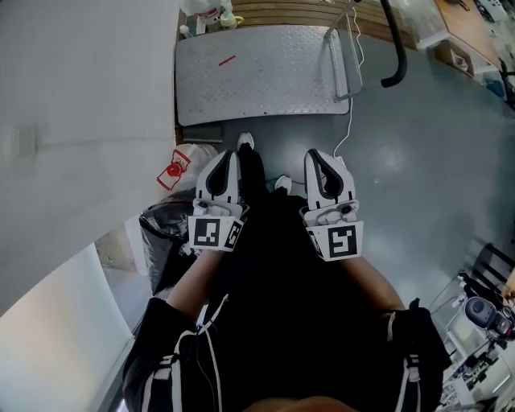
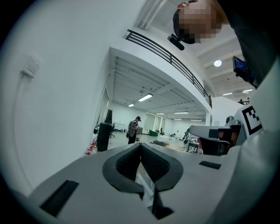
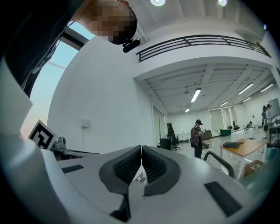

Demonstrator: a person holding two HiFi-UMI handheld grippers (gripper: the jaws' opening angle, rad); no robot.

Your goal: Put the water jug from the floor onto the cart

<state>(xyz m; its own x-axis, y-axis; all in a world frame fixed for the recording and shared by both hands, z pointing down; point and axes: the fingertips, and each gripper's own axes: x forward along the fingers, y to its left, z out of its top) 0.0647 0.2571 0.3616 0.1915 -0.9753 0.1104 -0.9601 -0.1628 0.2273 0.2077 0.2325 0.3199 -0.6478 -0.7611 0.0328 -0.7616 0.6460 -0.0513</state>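
The cart (image 1: pixel 265 72) is a flat grey metal platform on the floor ahead of me, with a folding handle (image 1: pixel 342 64) at its right end. No water jug shows plainly; a pale object (image 1: pixel 205 12) at the cart's far-left corner is cut off by the frame edge. My left gripper (image 1: pixel 228 157) and right gripper (image 1: pixel 315 157) are side by side close to my body, pointing level toward the cart. Both are shut and hold nothing. The left gripper (image 2: pixel 141 144) and the right gripper (image 3: pixel 141 147) each show jaws meeting tip to tip with nothing between them.
A white wall runs along the left. A black bin (image 1: pixel 165 233) with a liner stands by my left leg, with a red-and-white wrapper (image 1: pixel 173 169) beside it. A black curved bar (image 1: pixel 394 48) hangs right of the cart. Far off, a person (image 3: pixel 197 138) stands near a wooden table (image 3: pixel 238 148).
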